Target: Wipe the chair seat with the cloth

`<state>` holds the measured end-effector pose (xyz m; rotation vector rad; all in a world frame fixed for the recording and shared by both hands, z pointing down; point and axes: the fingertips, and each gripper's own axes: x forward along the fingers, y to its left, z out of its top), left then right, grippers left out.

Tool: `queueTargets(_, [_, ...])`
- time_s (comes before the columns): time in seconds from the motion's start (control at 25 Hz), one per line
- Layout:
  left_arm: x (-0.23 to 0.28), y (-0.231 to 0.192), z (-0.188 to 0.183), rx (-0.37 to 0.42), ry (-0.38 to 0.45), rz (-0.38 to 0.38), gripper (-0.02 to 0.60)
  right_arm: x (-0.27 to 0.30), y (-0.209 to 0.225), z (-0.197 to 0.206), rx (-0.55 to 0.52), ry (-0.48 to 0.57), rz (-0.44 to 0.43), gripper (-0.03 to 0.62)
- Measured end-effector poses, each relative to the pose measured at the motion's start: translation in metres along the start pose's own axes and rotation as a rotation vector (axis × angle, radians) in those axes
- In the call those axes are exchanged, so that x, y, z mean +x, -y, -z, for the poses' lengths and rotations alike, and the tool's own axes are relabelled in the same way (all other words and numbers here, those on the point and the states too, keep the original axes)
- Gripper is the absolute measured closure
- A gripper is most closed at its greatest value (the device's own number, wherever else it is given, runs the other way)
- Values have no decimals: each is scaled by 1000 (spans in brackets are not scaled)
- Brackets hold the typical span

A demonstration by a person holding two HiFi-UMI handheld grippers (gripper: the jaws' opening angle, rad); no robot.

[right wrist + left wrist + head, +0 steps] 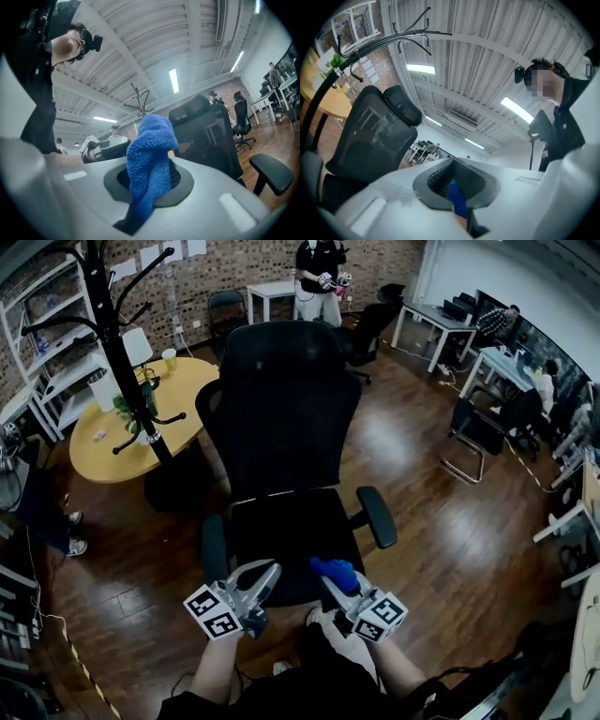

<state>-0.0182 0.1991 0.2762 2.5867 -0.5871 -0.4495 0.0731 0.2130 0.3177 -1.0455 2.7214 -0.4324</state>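
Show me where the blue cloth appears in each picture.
Head view: blue cloth lower centre, in the right gripper.
Left gripper view: bottom centre, only a blue sliver, probably it.
Right gripper view: centre.
Shared landmark: the black chair backrest.
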Motion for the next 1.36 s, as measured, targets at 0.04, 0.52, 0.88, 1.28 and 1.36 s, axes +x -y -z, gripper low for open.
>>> queueTargets(0.04, [-14, 6, 4, -9, -2, -6, 590, -4, -13, 5, 3, -4, 1, 559])
queueTargets(0.52, [-60, 72, 29, -47, 31, -38, 591, -57, -75, -8, -27, 28, -15, 559])
queueTargets(0.88, [-24, 112, 30, -12, 40, 3, 591, -85, -77, -25, -22, 66, -40, 559])
queueTargets(1.28, [-25, 127, 29, 18, 48, -16, 591, -86, -83, -28, -24, 57, -87, 559])
queueTargets(1.36, [-27, 126, 30, 21, 50, -19, 591, -85, -84, -25, -21, 57, -94, 559])
